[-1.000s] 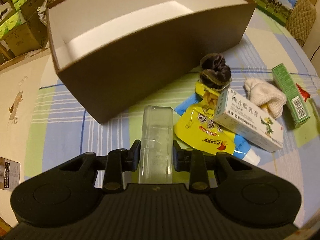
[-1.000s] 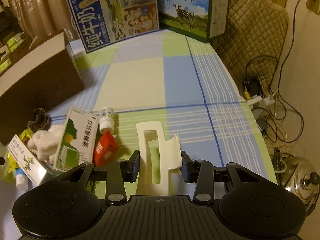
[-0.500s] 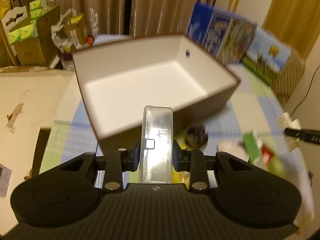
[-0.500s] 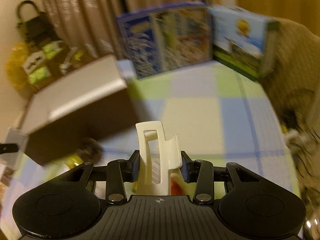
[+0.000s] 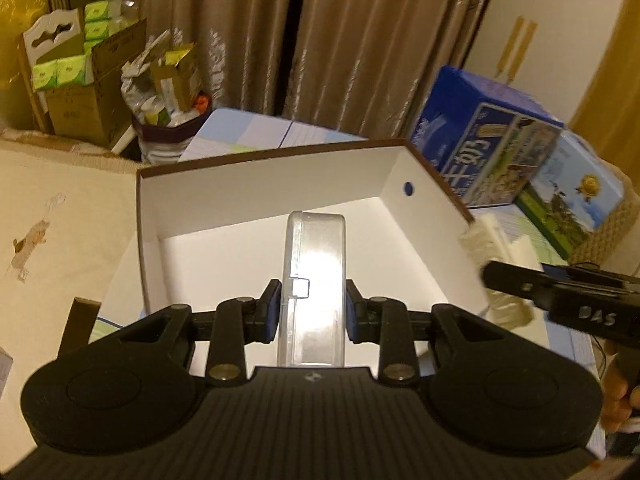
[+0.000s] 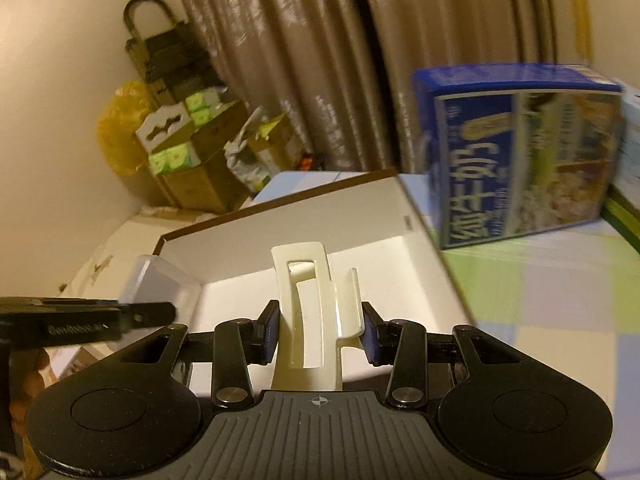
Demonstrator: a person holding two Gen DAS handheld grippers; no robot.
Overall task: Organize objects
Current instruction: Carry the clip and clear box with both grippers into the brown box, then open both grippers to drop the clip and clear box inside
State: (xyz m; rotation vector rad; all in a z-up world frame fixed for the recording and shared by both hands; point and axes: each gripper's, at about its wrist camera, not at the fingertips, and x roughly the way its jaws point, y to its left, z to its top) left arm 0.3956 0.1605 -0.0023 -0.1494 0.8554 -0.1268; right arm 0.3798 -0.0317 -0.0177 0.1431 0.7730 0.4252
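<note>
Box (image 5: 280, 184) fills mid-frame and looks empty inside, so nothing's sorted yet. My left gripper (image 5: 312, 306) is clamped on the clear plastic case (image 5: 314, 280), my right gripper (image 6: 320, 334) on the cream hair claw (image 6: 308, 312). A second ago both were low over the table clutter; now they're lifted over the opening.

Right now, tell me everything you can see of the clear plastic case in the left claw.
The clear plastic case is a slim, translucent, rounded-corner box with a seam down one side and a small latch tab on its edge. It looks like hard plastic; its contents cannot be made out. The left claw is shut on it, pads pressing both flat sides, so it stands on edge pointing forward. It hangs over the open, white-lined brown box, touching nothing else. The right wrist view shows its corner near the box's left wall.
</note>
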